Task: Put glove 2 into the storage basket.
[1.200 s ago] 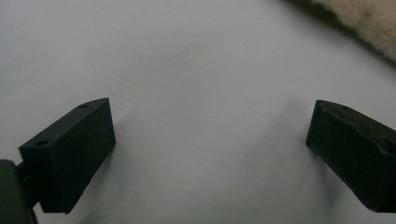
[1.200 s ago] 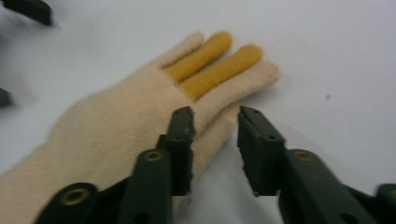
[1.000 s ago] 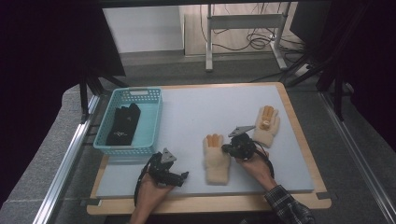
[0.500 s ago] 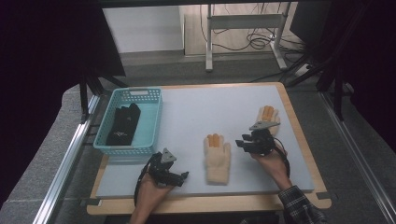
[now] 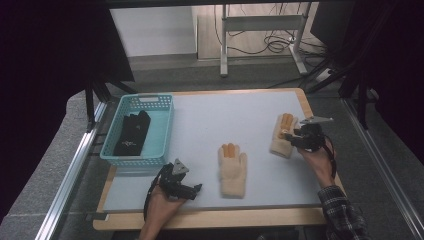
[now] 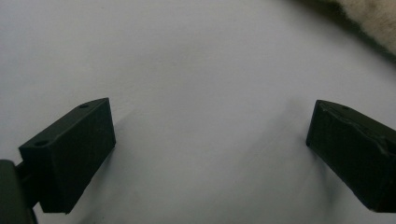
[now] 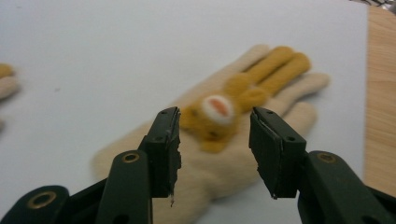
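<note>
Right tongs (image 5: 295,136) hover over the cream glove with the orange rabbit (image 5: 283,136), at the right side of the desk (image 5: 210,117), well right of the blue basket (image 5: 162,134). Jaws part-open and have just been opening; nothing gripped. In the right gripper view the right tongs (image 7: 215,140) frame the rabbit glove (image 7: 219,154) below them, pads apart from it, rabbit face between the two tips. Cannot tell if the tips touch the fabric.

Left tongs (image 5: 192,189) sit low near the front edge of the desk, below the basket and just left of the second cream glove (image 5: 233,170). In the left gripper view the left tongs (image 6: 210,140) are spread wide, released, only bare desk (image 6: 187,70) between the jaws; an edge of the fuzzy second glove (image 6: 373,18) shows at the top right corner, apart from the jaws.

Second glove lies flat mid-front, between basket and rabbit glove. Black gloves (image 5: 131,135) lie inside the basket.
</note>
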The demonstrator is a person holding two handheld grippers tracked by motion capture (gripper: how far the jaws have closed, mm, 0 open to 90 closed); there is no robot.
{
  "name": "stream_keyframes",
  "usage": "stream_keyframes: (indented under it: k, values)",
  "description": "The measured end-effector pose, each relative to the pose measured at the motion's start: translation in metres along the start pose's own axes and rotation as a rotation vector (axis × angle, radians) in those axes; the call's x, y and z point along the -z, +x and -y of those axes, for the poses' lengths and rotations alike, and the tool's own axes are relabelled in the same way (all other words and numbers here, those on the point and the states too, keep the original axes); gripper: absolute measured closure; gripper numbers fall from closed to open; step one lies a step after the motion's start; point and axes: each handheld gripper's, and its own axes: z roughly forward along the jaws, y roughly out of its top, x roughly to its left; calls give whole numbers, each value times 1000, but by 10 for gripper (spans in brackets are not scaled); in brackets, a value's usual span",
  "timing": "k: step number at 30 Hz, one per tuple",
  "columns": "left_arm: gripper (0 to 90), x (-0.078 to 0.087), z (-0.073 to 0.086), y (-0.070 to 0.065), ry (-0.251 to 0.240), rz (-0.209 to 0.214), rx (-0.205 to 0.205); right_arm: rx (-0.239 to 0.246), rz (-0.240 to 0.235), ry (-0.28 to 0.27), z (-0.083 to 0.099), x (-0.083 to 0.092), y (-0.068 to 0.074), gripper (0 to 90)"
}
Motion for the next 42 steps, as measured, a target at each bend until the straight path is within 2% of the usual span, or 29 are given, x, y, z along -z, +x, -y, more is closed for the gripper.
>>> stream_keyframes:
  k: [4,7,8,9,12,16,17,18,22,26,31,35,36,42]
  values:
    - [15,0,0,0,0,0,1,-12,-8,-2,-1,-8,-10,480]
    - [15,0,0,0,0,0,1,-11,-16,2,-2,-14,-9,445]
    - [15,0,0,0,0,0,0,-2,-16,16,-2,-23,-7,409]
    - [15,0,0,0,0,0,0,-2,-16,16,-2,-23,-7,409]
    - [15,0,0,0,0,0,0,19,-11,39,0,-38,-4,394]
    - [15,0,0,0,0,0,0,39,-1,50,0,-46,-3,403]
    - [15,0,0,0,0,0,0,36,-6,53,1,-48,-3,439]
    - [15,0,0,0,0,0,0,14,-24,58,3,-50,-2,515]
    - [15,0,0,0,0,0,0,2,-23,63,3,-45,-1,580]
    - [15,0,0,0,0,0,0,-5,-32,66,3,-41,-2,594]
    - [15,0,0,0,0,0,0,-11,-59,20,0,-25,3,599]
    - [15,0,0,0,0,0,1,-2,-73,-1,-2,-16,7,600]
    - [15,0,0,0,0,0,0,9,-85,-13,-4,-10,11,600]
    - [15,0,0,0,0,0,1,39,-119,-42,-11,4,25,603]
